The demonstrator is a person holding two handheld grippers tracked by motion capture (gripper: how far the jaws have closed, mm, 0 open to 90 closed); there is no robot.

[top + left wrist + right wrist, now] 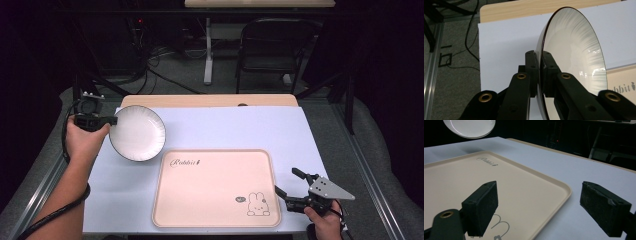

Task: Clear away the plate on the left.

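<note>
The beige tray (216, 187) carries one readable word — "Rabbit" in cursive script near its upper left corner — beside a small carrot mark; a rabbit drawing sits at its lower right.

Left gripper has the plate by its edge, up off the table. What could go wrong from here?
1. The left gripper pinches the plate only at its rim, so the plate could tip or slip out.
2. It hangs over the white sheet, beside the tray; a drop could chip it.
3. The right gripper waits open at the tray's right edge, too far away to steady the plate.
</note>
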